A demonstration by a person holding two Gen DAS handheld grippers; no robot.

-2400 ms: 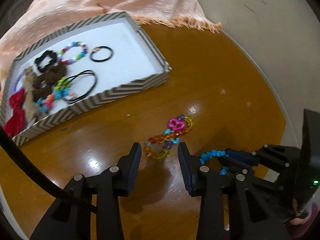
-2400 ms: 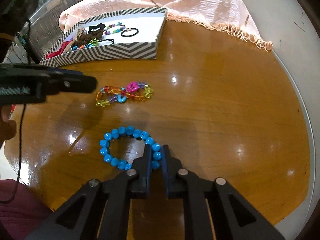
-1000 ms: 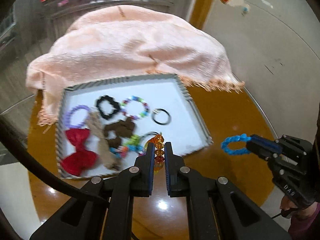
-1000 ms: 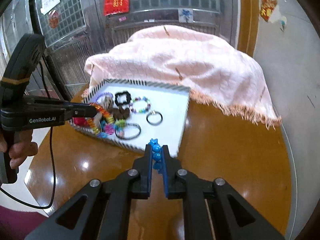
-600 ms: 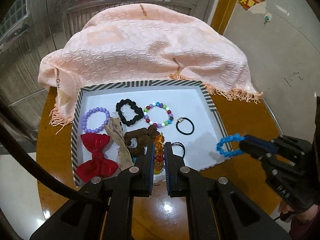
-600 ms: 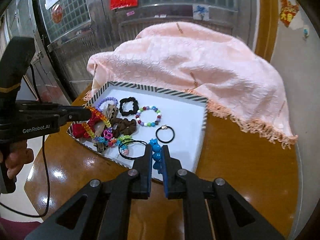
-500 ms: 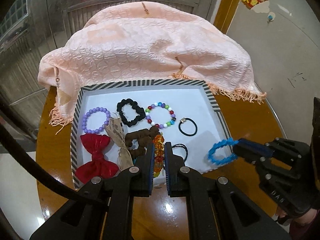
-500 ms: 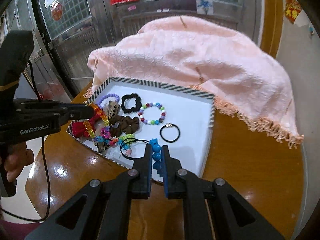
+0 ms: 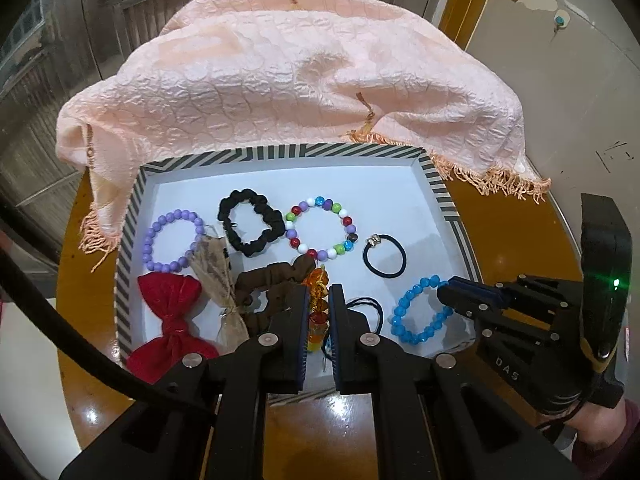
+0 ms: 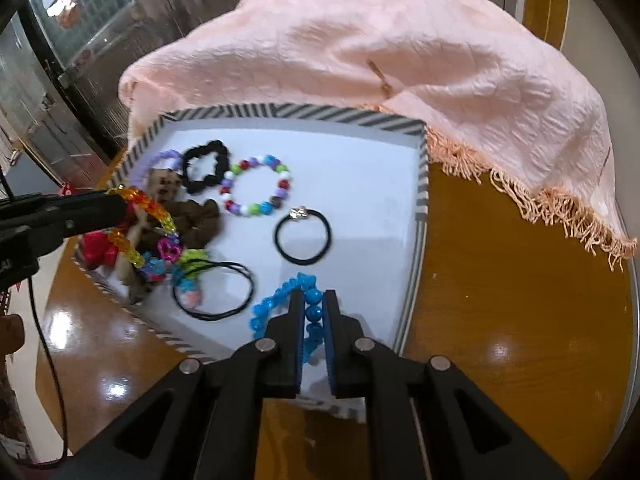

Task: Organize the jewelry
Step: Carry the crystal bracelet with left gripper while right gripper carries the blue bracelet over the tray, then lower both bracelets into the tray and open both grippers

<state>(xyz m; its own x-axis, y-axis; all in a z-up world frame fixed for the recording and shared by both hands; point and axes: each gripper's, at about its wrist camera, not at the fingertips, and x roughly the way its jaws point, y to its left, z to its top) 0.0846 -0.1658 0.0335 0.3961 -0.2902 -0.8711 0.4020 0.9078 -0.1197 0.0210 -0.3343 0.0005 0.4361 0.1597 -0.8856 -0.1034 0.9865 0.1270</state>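
The left gripper [image 9: 318, 300] is clamping an amber bead bracelet [image 9: 317, 308] above the striped tray's [image 9: 280, 153] near edge. The right gripper [image 10: 311, 312] is pinching a blue bead bracelet [image 10: 280, 300], possibly touching the white floor. Farther back, a multicolour bracelet [image 9: 320, 228] is lying beneath a draped pink cloth [image 9: 288, 80].

Right hand-held gripper [image 10: 311, 304]: clamped on blue bead bracelet [image 10: 280, 300], over near right corner of striped tray [image 10: 420, 200]
Left hand-held gripper [image 10: 120, 206]: gripping multicolour bracelet [image 10: 148, 216], left
Table [image 10: 500, 300]: glossy wood
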